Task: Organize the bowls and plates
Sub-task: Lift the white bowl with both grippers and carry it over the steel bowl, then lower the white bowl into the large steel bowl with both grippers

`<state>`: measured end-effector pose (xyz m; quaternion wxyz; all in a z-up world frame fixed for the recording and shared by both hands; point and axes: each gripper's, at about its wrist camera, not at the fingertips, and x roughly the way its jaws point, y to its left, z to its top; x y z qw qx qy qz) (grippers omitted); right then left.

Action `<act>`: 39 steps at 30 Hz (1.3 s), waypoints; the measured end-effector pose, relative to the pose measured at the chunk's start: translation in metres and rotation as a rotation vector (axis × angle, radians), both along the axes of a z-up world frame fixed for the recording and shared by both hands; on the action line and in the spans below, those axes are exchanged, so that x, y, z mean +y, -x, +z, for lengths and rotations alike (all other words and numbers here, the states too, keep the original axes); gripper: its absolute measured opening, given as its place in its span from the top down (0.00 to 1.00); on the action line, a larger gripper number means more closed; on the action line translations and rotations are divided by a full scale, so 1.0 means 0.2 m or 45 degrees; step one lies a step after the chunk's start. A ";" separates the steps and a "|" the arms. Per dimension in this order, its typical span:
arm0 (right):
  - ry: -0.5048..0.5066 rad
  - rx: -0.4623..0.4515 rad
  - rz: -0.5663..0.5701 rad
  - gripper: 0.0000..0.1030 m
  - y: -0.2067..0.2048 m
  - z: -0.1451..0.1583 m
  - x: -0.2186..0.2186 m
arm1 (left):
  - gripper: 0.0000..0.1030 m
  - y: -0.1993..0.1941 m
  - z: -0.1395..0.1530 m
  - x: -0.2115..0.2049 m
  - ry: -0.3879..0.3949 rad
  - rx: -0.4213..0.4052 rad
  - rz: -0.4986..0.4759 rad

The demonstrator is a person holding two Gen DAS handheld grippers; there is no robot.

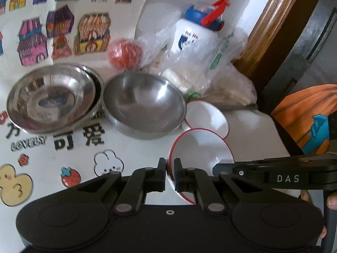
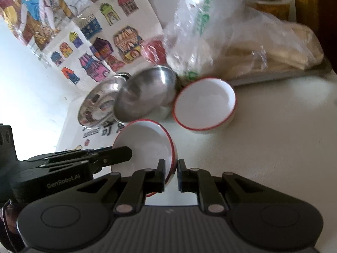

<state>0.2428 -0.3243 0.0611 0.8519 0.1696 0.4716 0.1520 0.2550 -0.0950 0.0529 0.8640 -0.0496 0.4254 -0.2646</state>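
Both grippers have hold of the same small white bowl with a red rim [image 1: 202,147]. The left gripper [image 1: 170,176] has its fingers drawn almost together, pinching the rim at the bowl's seven o'clock edge in the left wrist view. The right gripper [image 2: 171,177] stands a little wider: its left finger [image 2: 161,176] presses the rim at the bowl's five o'clock edge in its own view, while the right finger looks just clear of it. The bowl is tipped up on edge above the white table [image 2: 273,158]. At one o'clock from it, close by, a second red-rimmed white bowl [image 2: 204,103] sits upright on the table. At eleven o'clock in the left wrist view a steel bowl [image 1: 144,103] rests beside stacked steel plates [image 1: 52,97], their rims touching. Behind them lie a red tomato in plastic wrap [image 1: 124,53] and a white bottle with a blue cap [image 1: 195,33] inside a clear bag [image 1: 227,63].
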 end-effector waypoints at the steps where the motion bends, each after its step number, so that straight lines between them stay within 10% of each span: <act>1: 0.000 -0.008 0.004 0.88 0.00 0.02 0.01 | 0.94 0.00 0.02 0.01 0.001 -0.013 0.001; 39: 0.059 -0.123 0.055 0.88 -0.38 0.16 0.14 | 0.95 -0.31 0.20 0.07 -0.009 -0.137 0.099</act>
